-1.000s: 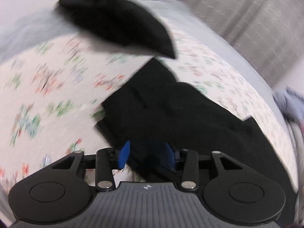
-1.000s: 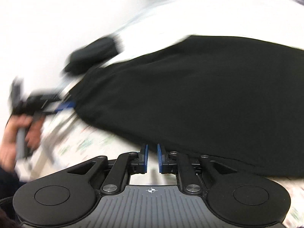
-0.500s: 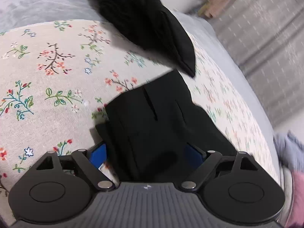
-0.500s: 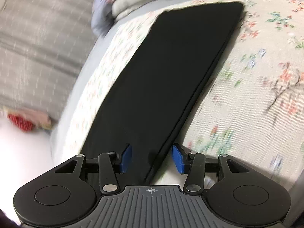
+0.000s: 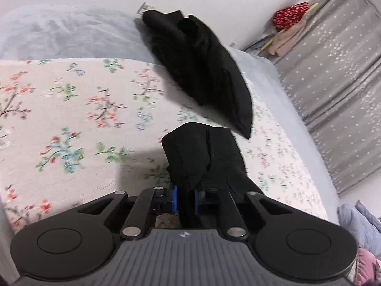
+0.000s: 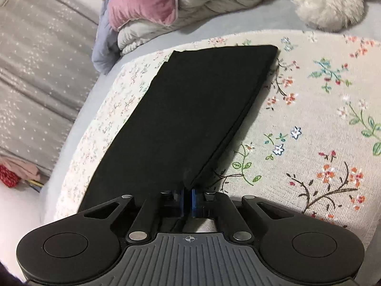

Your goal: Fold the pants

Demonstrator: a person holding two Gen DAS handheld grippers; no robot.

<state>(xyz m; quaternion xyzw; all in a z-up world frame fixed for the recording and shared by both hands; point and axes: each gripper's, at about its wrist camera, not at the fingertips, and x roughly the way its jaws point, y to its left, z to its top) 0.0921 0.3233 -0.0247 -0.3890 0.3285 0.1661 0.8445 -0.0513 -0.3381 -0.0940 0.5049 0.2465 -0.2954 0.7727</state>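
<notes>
Black pants [image 6: 190,119] lie folded lengthwise on a floral sheet [image 6: 309,131], stretching away from me in the right wrist view. My right gripper [image 6: 188,202] is shut on the near corner of the pants, at their right-hand edge. In the left wrist view my left gripper [image 5: 185,200] is shut on a bunched end of the pants [image 5: 202,157], which stands lifted off the sheet [image 5: 71,119] and casts a shadow to the left. The cloth hides the inner faces of the blue pads.
A second crumpled black garment [image 5: 202,66] lies beyond on the bed near the wall. Grey curtain [image 5: 333,83] hangs at the bedside. A pink cushion [image 6: 142,0], a pale quilt [image 6: 214,2] and a fluffy white thing [image 6: 328,2] sit at the pants' far end.
Both grippers went from open around the cloth to shut on it. The left end of the pants is now bunched and raised. The right view swung round onto the pants' length earlier, then held.
</notes>
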